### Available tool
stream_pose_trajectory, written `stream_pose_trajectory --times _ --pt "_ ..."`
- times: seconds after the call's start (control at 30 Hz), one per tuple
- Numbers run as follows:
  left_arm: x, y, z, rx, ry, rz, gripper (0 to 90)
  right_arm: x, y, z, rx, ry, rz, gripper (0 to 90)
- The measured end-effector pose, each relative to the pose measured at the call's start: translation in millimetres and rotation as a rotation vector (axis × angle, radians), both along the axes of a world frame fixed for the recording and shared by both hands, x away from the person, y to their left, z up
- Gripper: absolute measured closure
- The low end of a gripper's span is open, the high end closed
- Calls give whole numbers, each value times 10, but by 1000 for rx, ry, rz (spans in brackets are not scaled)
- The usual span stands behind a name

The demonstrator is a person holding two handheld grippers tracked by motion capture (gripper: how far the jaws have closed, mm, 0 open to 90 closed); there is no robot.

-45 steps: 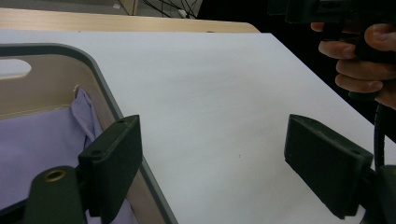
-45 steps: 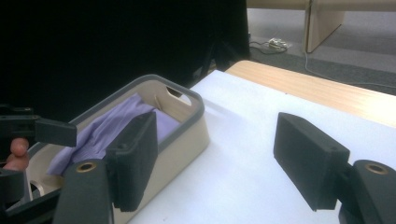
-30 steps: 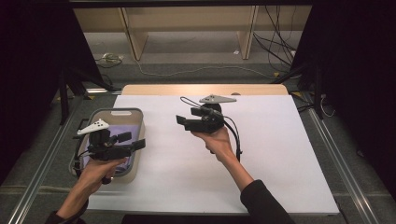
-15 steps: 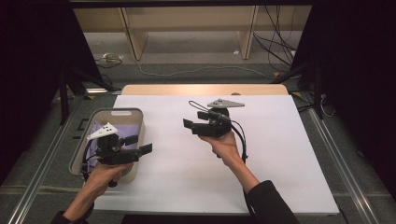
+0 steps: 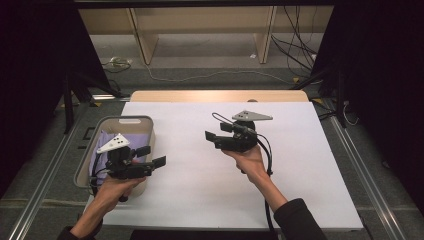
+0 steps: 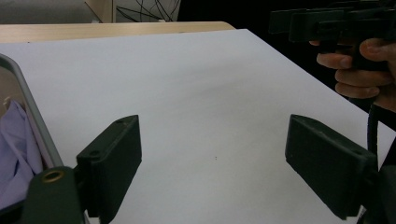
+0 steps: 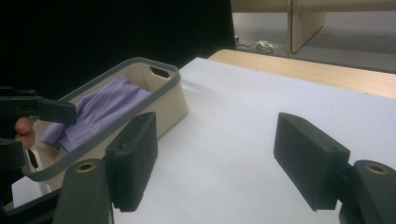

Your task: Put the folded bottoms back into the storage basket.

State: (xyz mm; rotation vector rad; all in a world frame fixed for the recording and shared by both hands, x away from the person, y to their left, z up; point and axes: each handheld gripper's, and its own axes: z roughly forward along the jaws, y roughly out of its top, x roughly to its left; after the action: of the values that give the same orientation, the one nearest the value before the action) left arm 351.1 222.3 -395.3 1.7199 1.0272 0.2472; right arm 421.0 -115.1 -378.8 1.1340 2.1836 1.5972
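Observation:
A beige basket with a grey rim [image 5: 120,120] stands at the left edge of the white sheet, and a purple cloth [image 5: 106,145] lies inside it. My left gripper [image 5: 151,156] hovers over the basket's near right corner, pointing right, open and empty. My right gripper [image 5: 216,132] is held above the middle of the sheet, pointing left toward the basket, open and empty too. In the left gripper view the jaws [image 6: 217,158] frame bare sheet, with the basket's rim [image 6: 32,121] at the left. The right gripper view [image 7: 219,156] faces the basket [image 7: 140,70] and the cloth [image 7: 102,109].
The white sheet [image 5: 300,170] covers the table; a strip of wooden tabletop [image 5: 220,96] shows at its far edge. Metal rails [image 5: 370,185] run along both sides. Wooden legs and cables lie on the floor beyond. Dark curtains stand left and right.
My right gripper has drifted to the right and slightly nearer the person, still open. The left gripper has barely shifted beside the basket.

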Motion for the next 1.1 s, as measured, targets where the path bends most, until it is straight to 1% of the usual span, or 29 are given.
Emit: stream_pose_trajectory --times 0.13,0.37,0.67,0.77,0.87,1.1 --pt "-11 -24 -10 3 -3 -8 180 -26 -46 -4 4 -3 -2 314" --pt "-31 -48 -15 8 -16 -24 174 -85 -67 -1 1 -12 2 314" --pt "-71 -87 -20 18 -45 -52 167 -189 -151 -15 -7 -27 0 312" --pt "-83 -99 -24 23 -51 -57 166 -225 -191 -19 -2 -32 0 304" --pt "-96 -106 -27 31 -65 -64 164 -262 -235 -19 1 -41 2 287" --pt "-120 -113 -34 25 -81 -79 162 -363 -343 -43 -7 -58 2 253"
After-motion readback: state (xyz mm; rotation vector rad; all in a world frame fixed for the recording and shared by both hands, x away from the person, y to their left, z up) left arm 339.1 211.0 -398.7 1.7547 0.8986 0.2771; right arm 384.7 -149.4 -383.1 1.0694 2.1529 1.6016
